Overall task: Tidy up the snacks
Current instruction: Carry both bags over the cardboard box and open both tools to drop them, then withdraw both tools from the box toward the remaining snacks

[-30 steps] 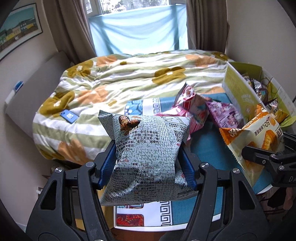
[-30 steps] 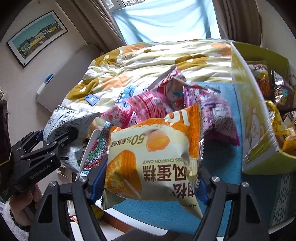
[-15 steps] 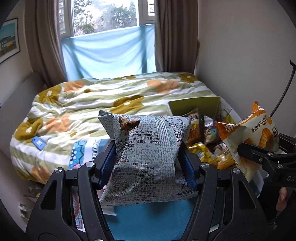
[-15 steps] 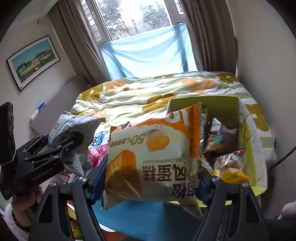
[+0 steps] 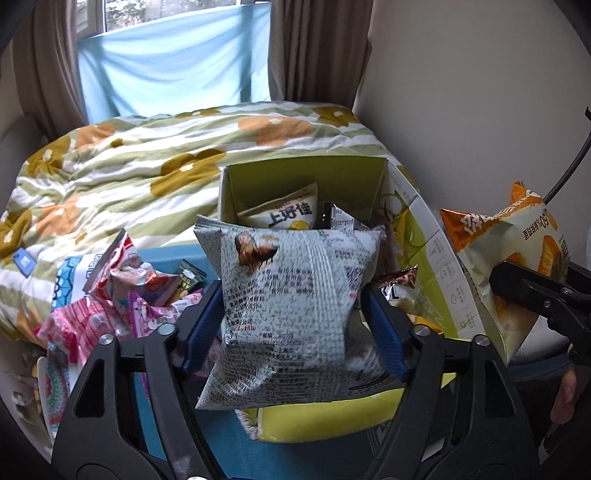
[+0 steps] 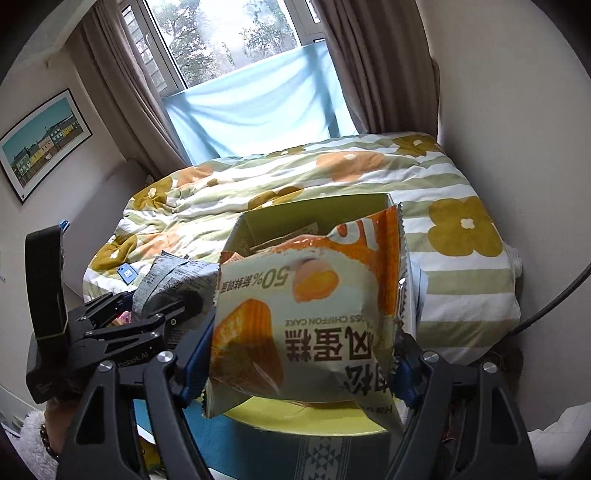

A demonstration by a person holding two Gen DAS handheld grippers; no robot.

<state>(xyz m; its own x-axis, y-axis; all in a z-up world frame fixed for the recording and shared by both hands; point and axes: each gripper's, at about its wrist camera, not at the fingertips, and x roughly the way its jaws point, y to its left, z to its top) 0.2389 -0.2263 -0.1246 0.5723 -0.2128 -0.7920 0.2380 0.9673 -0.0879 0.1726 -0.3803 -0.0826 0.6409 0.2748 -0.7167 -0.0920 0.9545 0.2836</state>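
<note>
left wrist view: the left gripper [image 5: 295, 317] is clamped on a grey printed packet [image 5: 291, 306] with a chicken picture, held over the near end of the green box [image 5: 421, 236]. inside the box lies a bag reading "上好佳" [image 5: 288, 214]. pink packets [image 5: 122, 299] sit left on the blue cloth [image 5: 236, 454], with the flowered quilt [image 5: 147, 162] beyond.

right wrist view: the right gripper [image 6: 299, 354] pinches an orange bag [image 6: 310, 317] reading "50%" and "chiffon cake" upside down, just before the box. only here do a framed picture [image 6: 40, 144] and window [image 6: 229, 33] show.
</note>
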